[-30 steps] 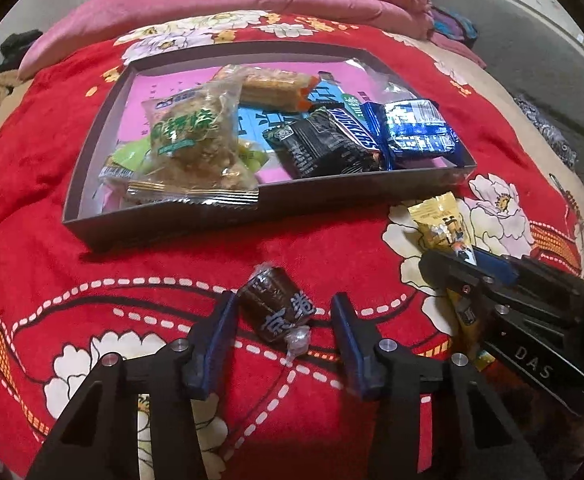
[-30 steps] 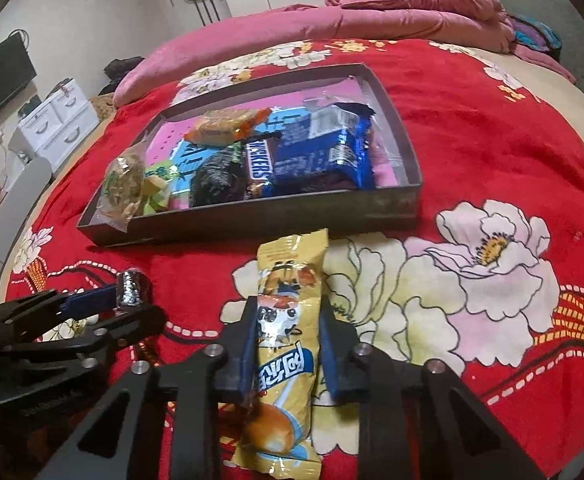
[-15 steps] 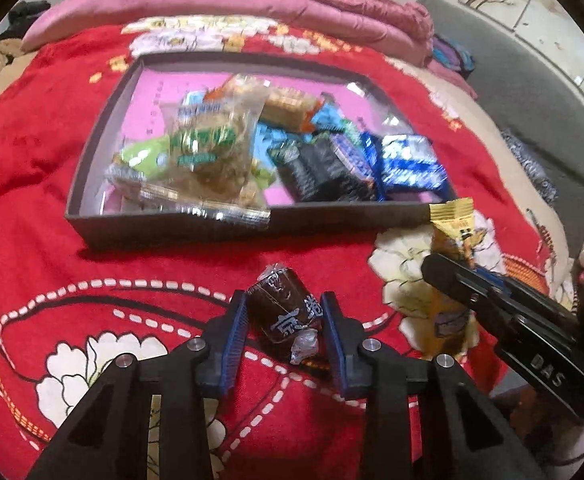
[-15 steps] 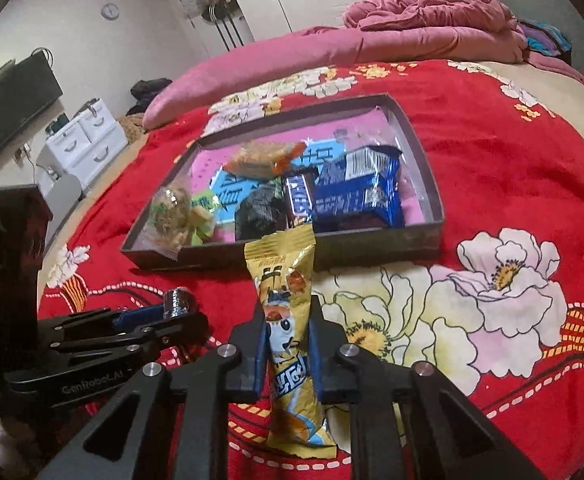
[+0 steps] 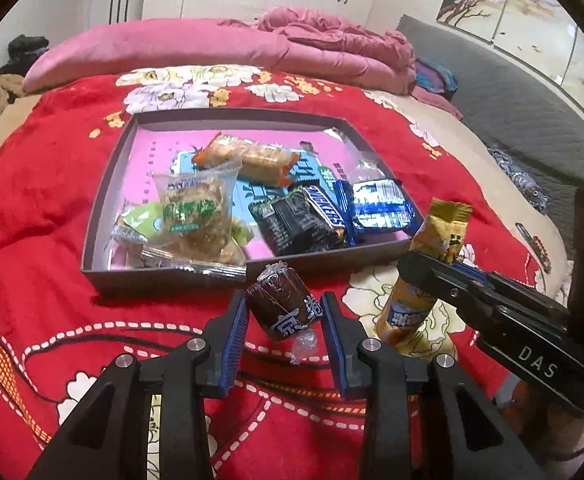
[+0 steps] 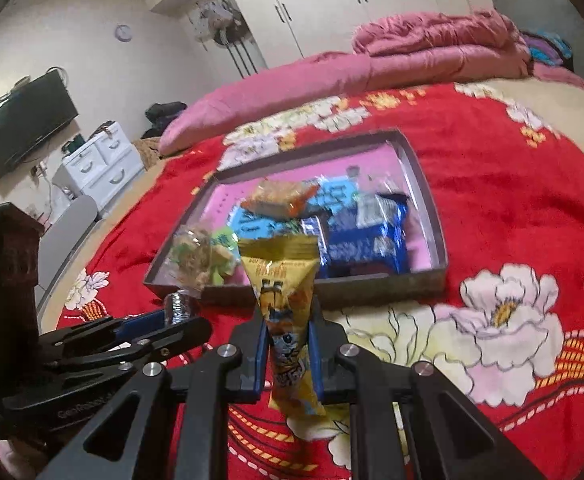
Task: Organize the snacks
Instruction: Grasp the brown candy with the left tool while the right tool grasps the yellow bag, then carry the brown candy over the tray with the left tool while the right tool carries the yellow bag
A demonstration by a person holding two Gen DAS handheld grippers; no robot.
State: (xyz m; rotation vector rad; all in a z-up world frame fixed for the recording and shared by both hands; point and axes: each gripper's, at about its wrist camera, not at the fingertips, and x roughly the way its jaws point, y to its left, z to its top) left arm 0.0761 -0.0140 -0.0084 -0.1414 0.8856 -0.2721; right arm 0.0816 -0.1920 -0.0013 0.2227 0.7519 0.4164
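My left gripper (image 5: 285,312) is shut on a small brown wrapped candy (image 5: 281,306), held just above the red floral bedspread. The right gripper (image 6: 287,340) is shut on a long yellow snack packet (image 6: 285,304) that stands upright between the blue pads; the same yellow packet (image 5: 432,272) shows at the right of the left wrist view. Beyond both lies a shallow grey tray (image 5: 103,208) with a pink floor, holding several wrapped snacks: a clear bag of green-labelled snack (image 5: 193,216), a Snickers bar (image 5: 324,210) and a blue packet (image 5: 380,208). The left gripper (image 6: 163,324) shows low left in the right wrist view.
The tray (image 6: 432,196) sits mid-bed on the red bedspread (image 5: 31,208). A pink pillow (image 5: 151,52) and a crumpled pink quilt (image 5: 332,44) lie at the head. White drawers (image 6: 99,164) and a wall television (image 6: 23,128) stand left of the bed.
Both grippers closed on their snacks and lifted them off the bedspread. The yellow packet went from lying flat to standing upright, and both views tilted up toward the room.
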